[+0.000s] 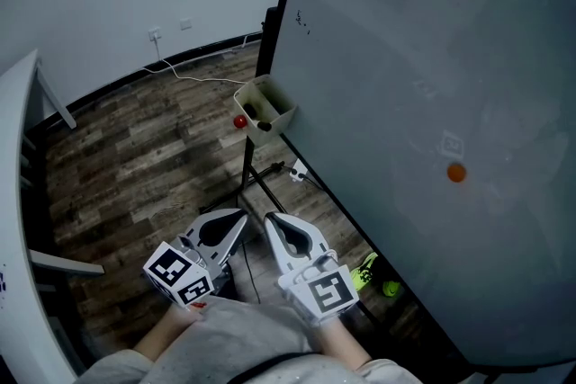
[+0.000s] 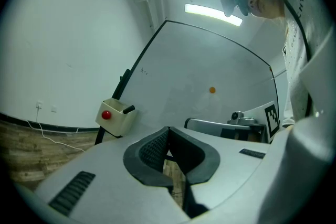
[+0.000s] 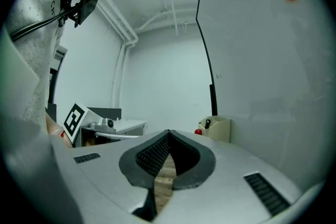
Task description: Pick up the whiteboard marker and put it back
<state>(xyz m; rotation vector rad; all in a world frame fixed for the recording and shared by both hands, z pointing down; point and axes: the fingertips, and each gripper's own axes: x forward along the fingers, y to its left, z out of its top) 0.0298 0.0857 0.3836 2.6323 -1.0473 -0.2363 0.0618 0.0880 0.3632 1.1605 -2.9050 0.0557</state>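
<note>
Clenching left gripper (image 2: 168, 131) and right gripper (image 3: 168, 135) tight on nothing, side by side, pointing level. Spotting whiteboard marker (image 2: 128, 109) standing in beige holder (image 1: 275, 98) well ahead of the fingertips, on whiteboard (image 1: 432, 58) edge, red magnet (image 1: 239, 121) sticking to holder's side.

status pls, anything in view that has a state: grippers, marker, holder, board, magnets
Left gripper: shut, empty.
Right gripper: shut, empty.
Marker: in the holder, end poking above the rim, not held.
Holder: mounted at the board's edge, open top.
Board: upright, almost blank, a few small marks near one corner.
Red magnet: stuck on the holder.
Orange magnet: stuck on the board.
</note>
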